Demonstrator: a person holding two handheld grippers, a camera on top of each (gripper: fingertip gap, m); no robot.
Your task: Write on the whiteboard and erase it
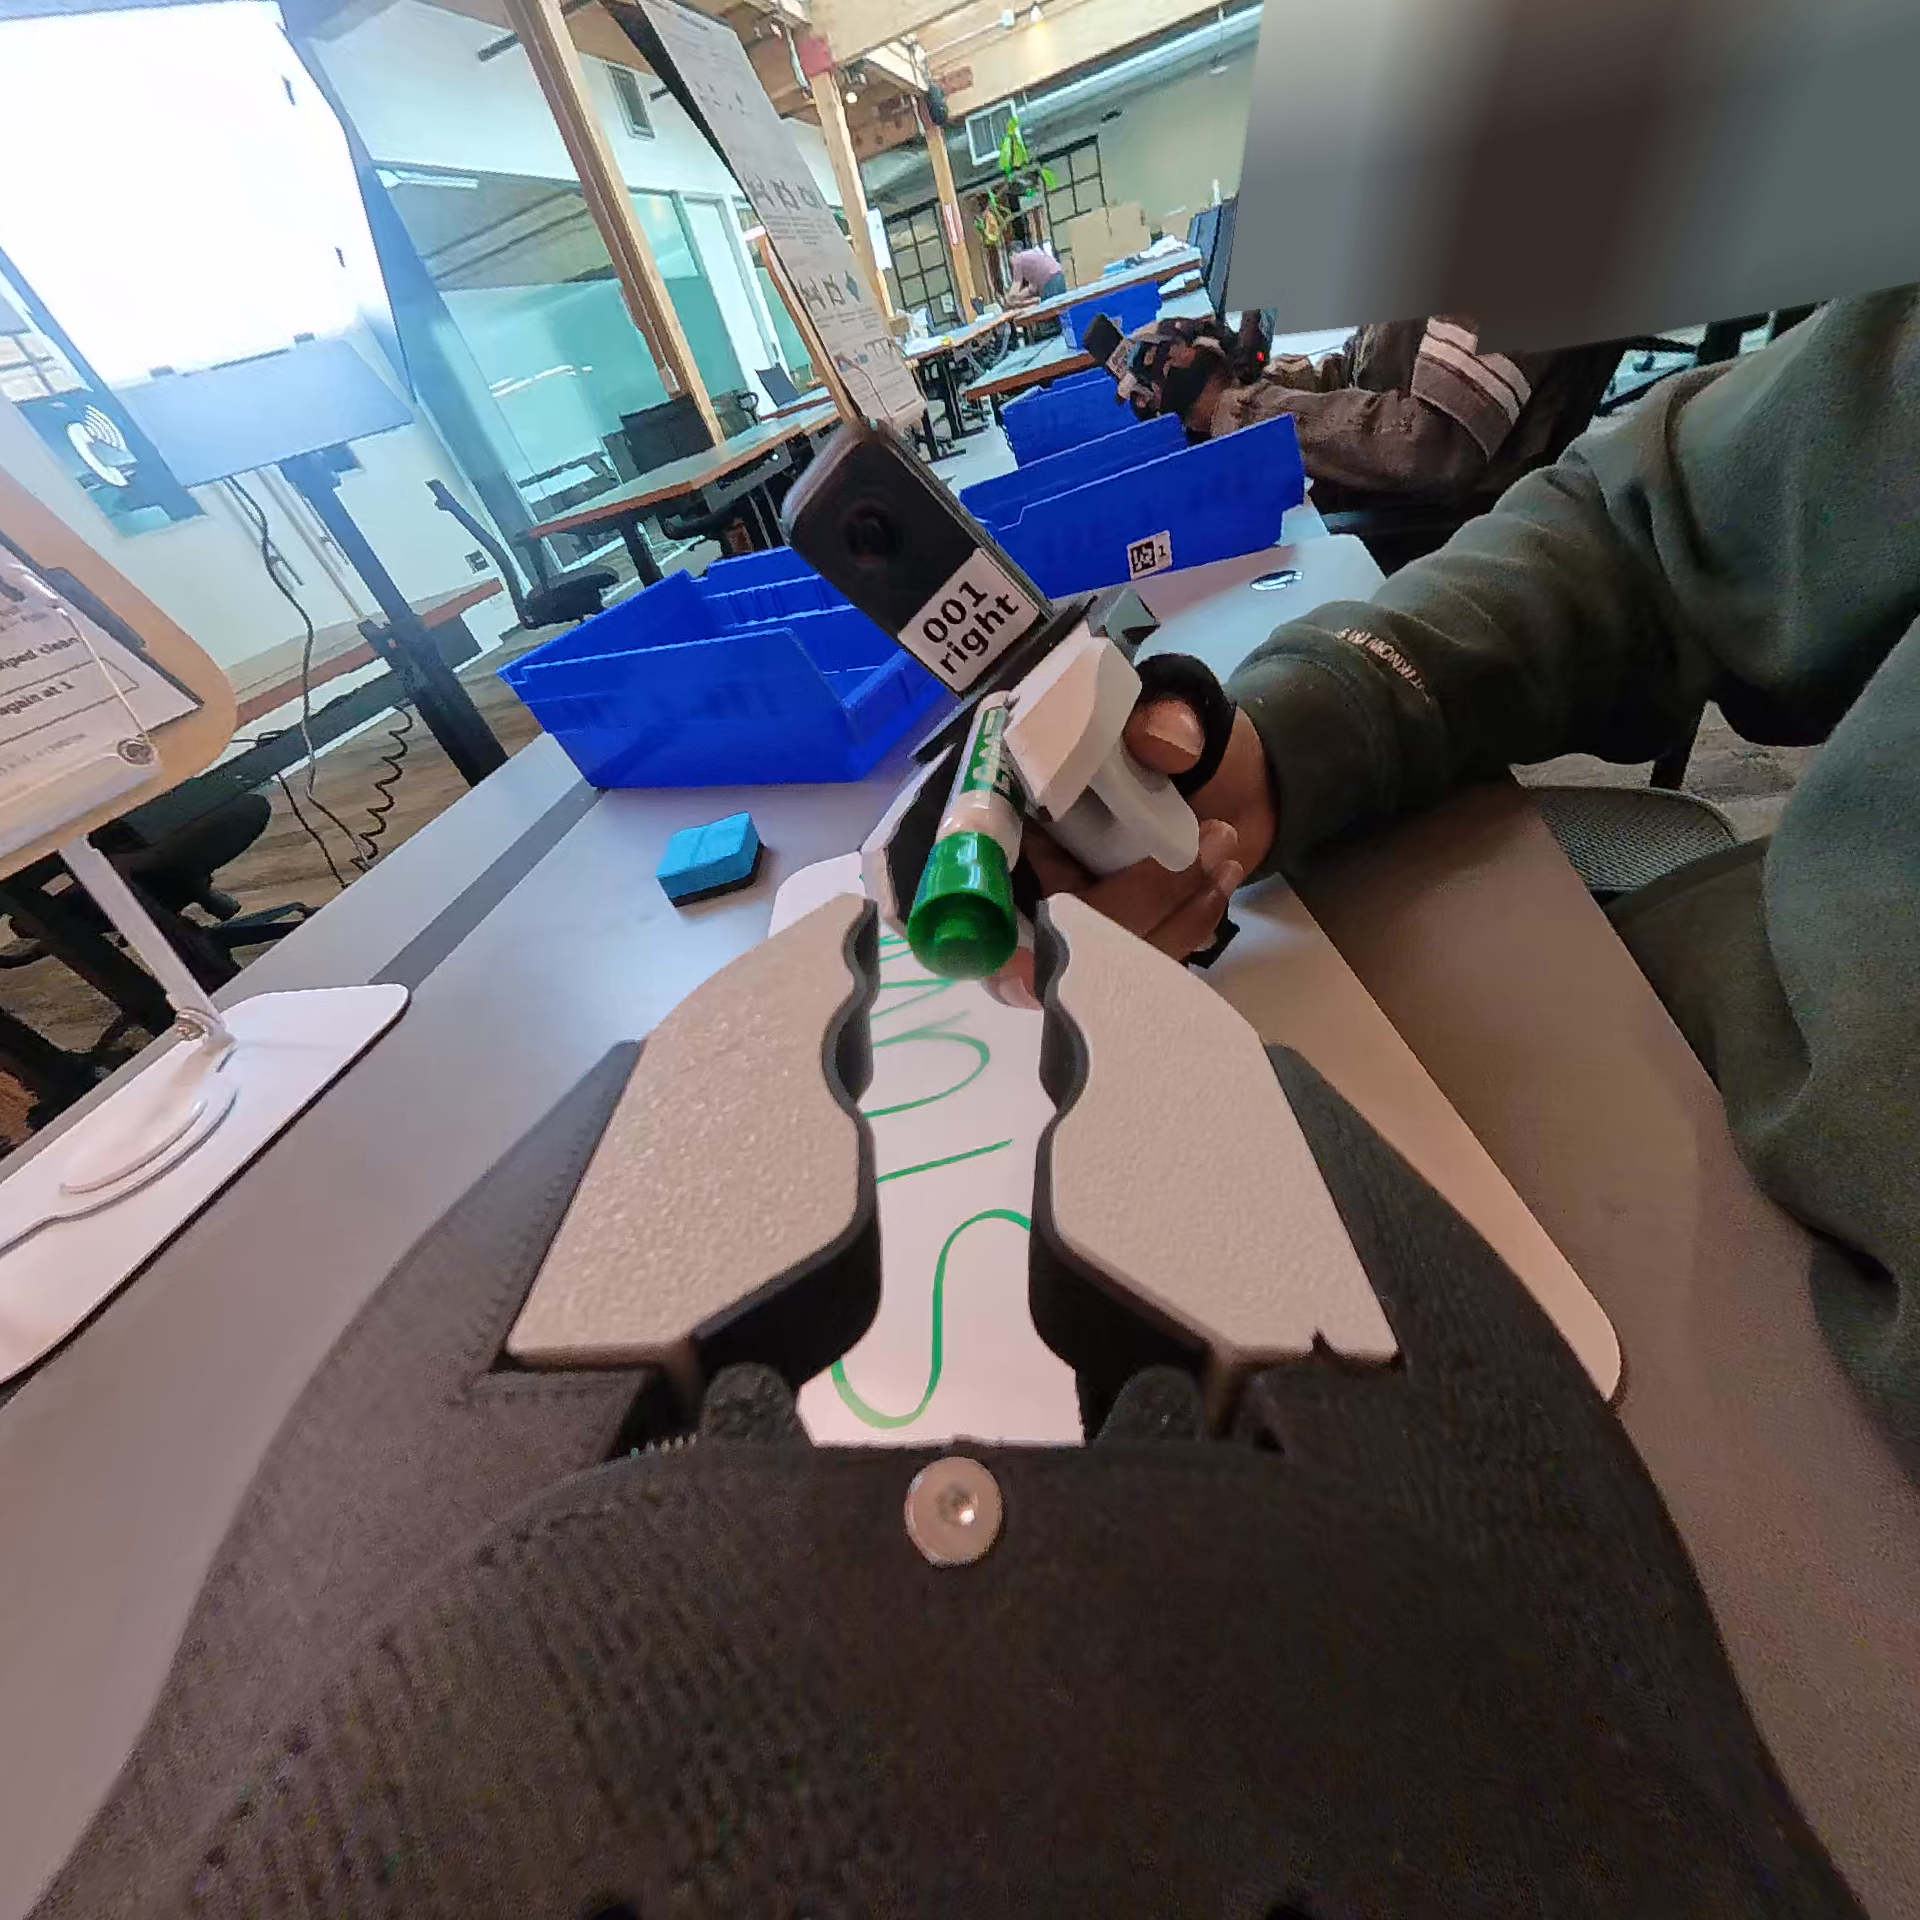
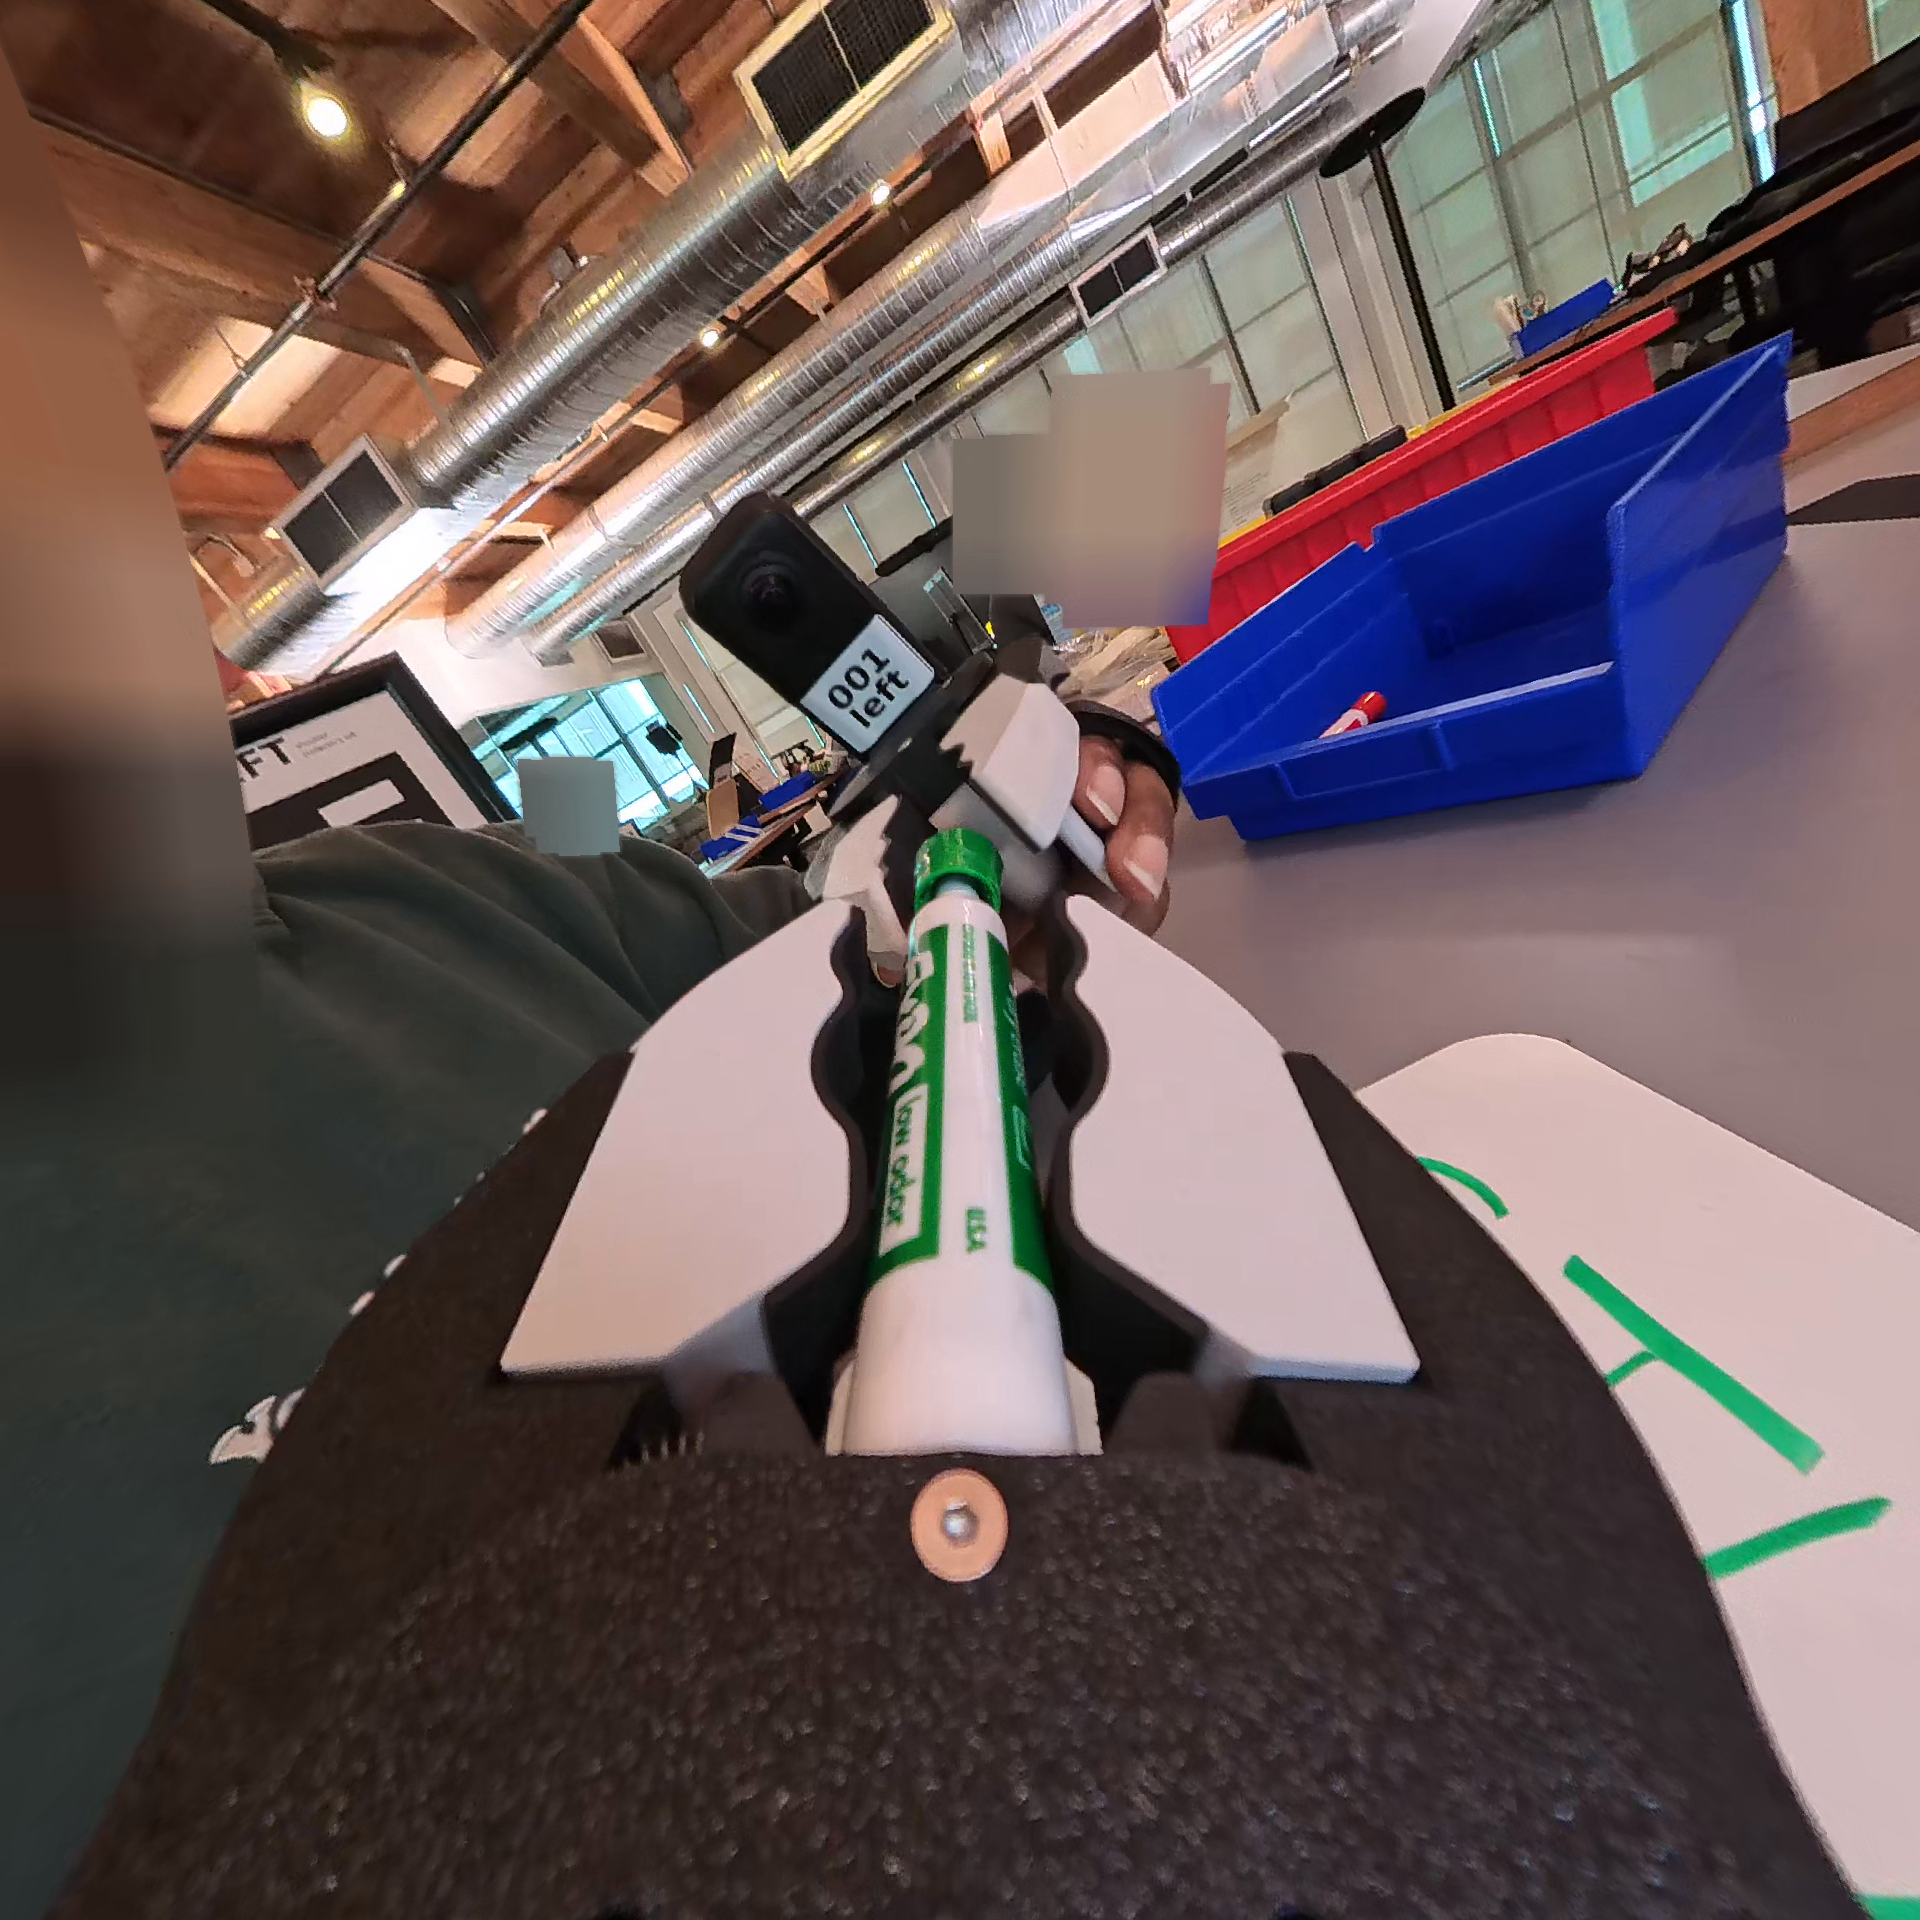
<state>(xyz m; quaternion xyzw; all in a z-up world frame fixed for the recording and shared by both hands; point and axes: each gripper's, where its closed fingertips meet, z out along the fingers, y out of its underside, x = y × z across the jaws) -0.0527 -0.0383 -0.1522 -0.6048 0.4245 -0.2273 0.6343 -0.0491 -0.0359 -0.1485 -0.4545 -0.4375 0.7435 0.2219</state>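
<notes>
— Marker? 
— Green marker (image 2: 961,1153) clamped along the right gripper (image 2: 961,997), capped end toward the left gripper (image 1: 951,997), whose fingers stand apart, holding nothing.
— Eraser? 
— Blue eraser (image 1: 710,855) on desk, left of centre, beside the whiteboard (image 1: 956,1340).

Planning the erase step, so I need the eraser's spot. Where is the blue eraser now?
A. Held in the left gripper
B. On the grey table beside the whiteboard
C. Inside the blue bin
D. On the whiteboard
B: the blue eraser lies on the grey table, just off the whiteboard.
</notes>
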